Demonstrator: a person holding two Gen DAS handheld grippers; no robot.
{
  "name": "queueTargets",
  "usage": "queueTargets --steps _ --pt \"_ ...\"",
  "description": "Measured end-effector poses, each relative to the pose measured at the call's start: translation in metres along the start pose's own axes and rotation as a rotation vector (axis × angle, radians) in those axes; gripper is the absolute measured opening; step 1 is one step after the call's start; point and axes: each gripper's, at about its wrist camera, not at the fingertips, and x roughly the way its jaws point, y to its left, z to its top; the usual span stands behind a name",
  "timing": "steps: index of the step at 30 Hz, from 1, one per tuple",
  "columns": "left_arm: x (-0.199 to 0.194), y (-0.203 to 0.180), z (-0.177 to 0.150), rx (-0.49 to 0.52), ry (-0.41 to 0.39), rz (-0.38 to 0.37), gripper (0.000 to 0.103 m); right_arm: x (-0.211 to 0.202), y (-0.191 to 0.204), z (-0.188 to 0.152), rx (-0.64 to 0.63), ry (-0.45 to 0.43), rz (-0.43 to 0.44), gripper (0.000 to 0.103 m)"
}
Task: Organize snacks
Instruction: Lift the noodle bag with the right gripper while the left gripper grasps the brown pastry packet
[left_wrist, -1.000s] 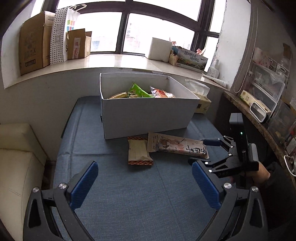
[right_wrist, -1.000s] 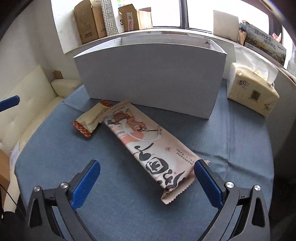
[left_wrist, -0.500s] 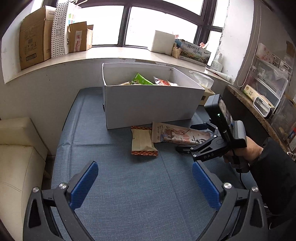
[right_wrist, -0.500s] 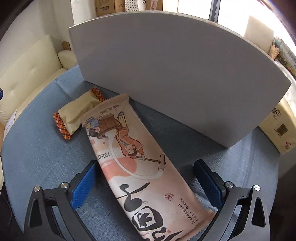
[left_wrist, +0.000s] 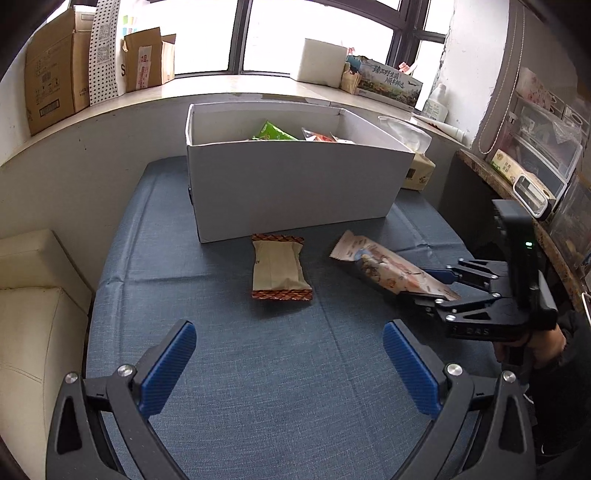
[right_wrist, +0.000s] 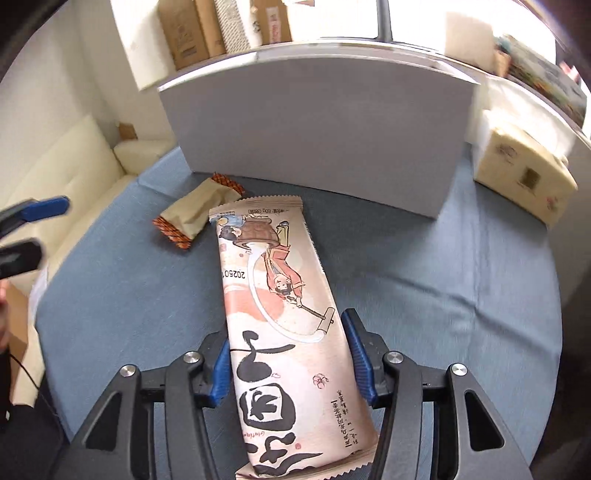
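The pink pack (right_wrist: 284, 314) is clamped at its near half between the right gripper (right_wrist: 288, 360) fingers, its far end raised off the blue table (left_wrist: 277, 369) near the right edge. A tan pack (left_wrist: 279, 267) lies flat mid-table, just in front of the white box (left_wrist: 295, 184), which holds more snacks (left_wrist: 275, 131). The left gripper (left_wrist: 288, 369) hangs over the near edge, fingers wide apart, holding nothing.

Lived-in home room, cream sofa (left_wrist: 33, 295), cardboard boxes (left_wrist: 55, 62) on windowsill (left_wrist: 207, 88)
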Motion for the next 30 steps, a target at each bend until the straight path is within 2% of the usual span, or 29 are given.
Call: queueTargets --steps 7,12,17,18,19,20,21,23,27,30 --pt "0.051 -0.011 0.025 0.015 0.054 0.02 0.103 -0.069 -0.004 -0.025 0.127 -0.181 0.016 0.058" --pt "0.096 -0.011 0.041 0.005 0.104 0.067 0.103 -0.101 -0.007 -0.041 0.157 -0.221 0.008 0.058" --pt "0.129 -0.008 0.045 0.007 0.138 0.125 0.101 -0.111 -0.013 -0.051 0.217 -0.246 0.033 0.058" --pt "0.133 -0.007 0.044 0.008 0.144 0.13 0.093 -0.11 -0.016 -0.053 0.231 -0.249 0.035 0.058" --pt "0.133 -0.009 0.044 0.029 0.131 0.153 0.09 -0.111 -0.017 -0.057 0.242 -0.249 0.041 0.058" --pt "0.132 -0.011 0.043 0.048 0.121 0.157 0.081 -0.113 -0.018 -0.059 0.252 -0.25 0.043 0.058" --pt "0.13 -0.012 0.043 0.056 0.118 0.152 0.066 -0.112 -0.02 -0.06 0.259 -0.251 0.043 0.058" --pt "0.127 -0.014 0.043 0.058 0.12 0.138 0.051 -0.11 -0.021 -0.062 0.273 -0.247 0.051 0.058" --pt "0.113 -0.013 0.037 0.048 0.079 0.127 0.05 -0.107 -0.022 -0.064 0.292 -0.255 0.063 0.058" --pt "0.089 -0.013 0.032 0.031 0.046 0.076 0.049 -0.103 -0.021 -0.063 0.29 -0.247 0.077 0.058"
